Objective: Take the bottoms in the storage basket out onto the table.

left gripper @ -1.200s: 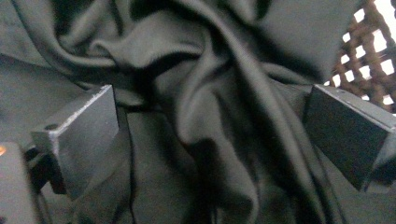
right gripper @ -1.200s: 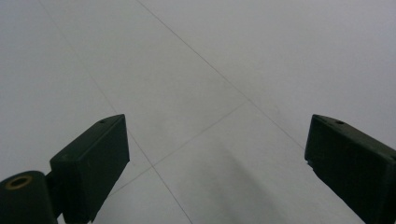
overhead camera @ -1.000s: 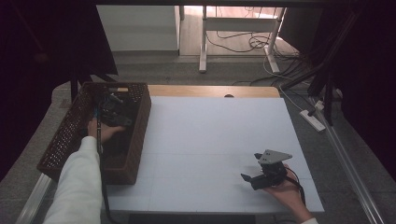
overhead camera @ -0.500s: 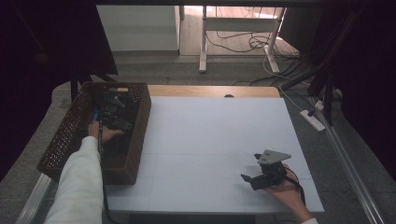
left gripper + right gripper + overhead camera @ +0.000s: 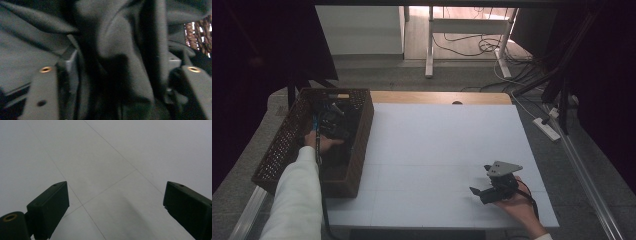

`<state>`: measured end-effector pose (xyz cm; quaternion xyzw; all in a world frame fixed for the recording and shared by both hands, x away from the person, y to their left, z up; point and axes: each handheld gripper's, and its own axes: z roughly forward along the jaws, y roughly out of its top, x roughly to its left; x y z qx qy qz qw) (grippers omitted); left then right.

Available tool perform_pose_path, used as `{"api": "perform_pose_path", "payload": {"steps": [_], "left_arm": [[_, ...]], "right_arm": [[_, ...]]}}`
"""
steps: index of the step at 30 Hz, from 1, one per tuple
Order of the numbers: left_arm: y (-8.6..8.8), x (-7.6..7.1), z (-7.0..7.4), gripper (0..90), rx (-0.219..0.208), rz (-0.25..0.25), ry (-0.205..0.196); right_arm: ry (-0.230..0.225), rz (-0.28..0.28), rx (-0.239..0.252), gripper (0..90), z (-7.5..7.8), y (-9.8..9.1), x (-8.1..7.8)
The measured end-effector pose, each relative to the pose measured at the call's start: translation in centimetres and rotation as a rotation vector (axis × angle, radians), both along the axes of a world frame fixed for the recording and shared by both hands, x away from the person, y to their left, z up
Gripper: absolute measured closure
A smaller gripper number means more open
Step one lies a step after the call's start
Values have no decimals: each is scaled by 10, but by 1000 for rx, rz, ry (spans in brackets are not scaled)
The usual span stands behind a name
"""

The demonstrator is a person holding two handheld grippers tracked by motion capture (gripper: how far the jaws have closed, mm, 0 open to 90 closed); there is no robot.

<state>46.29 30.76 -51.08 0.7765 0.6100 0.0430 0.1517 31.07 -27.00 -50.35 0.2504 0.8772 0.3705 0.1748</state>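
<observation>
My left gripper (image 5: pixel 330 123) is down inside the brown wicker basket (image 5: pixel 362 131) at the table's left, held by a hand in a white sleeve. In the left gripper view a thick fold of dark grey cloth (image 5: pixel 117 45) is bunched between the two black jaws of the left gripper (image 5: pixel 120 68). The jaws have just been closing, and the fold touches both inner faces. My right gripper (image 5: pixel 477 192) rests low over the white table (image 5: pixel 437 140) near its front right corner. The right gripper (image 5: pixel 116 192) stands open with nothing but bare table between its fingers.
The basket's woven wall (image 5: pixel 200 32) shows behind the cloth. Bare wooden table edge (image 5: pixel 437 97) runs along the far side. Beyond the table are floor, a white stand's legs (image 5: pixel 430 50) and cables (image 5: pixel 472 46).
</observation>
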Motion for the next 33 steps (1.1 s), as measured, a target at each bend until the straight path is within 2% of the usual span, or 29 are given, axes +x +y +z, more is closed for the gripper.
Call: {"api": "perform_pose_path", "payload": {"steps": [3,4,5,9,10,19,23,24,29,30,31,32,33], "left_arm": [[0,-1,1,502,3,-1,-9],[-1,-1,2,589,-20,-12,-17],[-1,-1,2,640,-20,-12,-17],[-2,-1,3,745,-27,-24,-18],[-1,-1,3,753,-39,-25,-16],[0,-1,4,775,-42,-33,-16],[2,0,6,783,-64,-31,-22],[4,-1,8,787,-79,-26,-32],[4,-1,14,793,-98,-24,-60],[2,-2,20,793,-110,-27,-84],[2,-2,20,794,-110,-27,-84],[1,-4,26,794,-135,-34,-114],[1,-4,26,795,-135,-34,-114]], "right_arm": [[-5,-5,8,65,1,-1,0],[-11,-12,9,66,2,-2,0],[-11,-12,9,66,2,-2,0],[-17,-16,13,66,2,-2,0],[-19,-17,12,66,3,-2,0],[-20,-18,10,66,2,-2,0],[-20,-15,9,65,2,-1,0],[-19,-16,8,66,2,-2,0],[-18,-16,8,65,2,-2,0],[-17,-17,6,66,2,-2,0],[-17,-17,6,66,2,-2,0],[-17,-16,7,65,2,-1,0],[-17,-16,7,65,2,-1,0]]}}
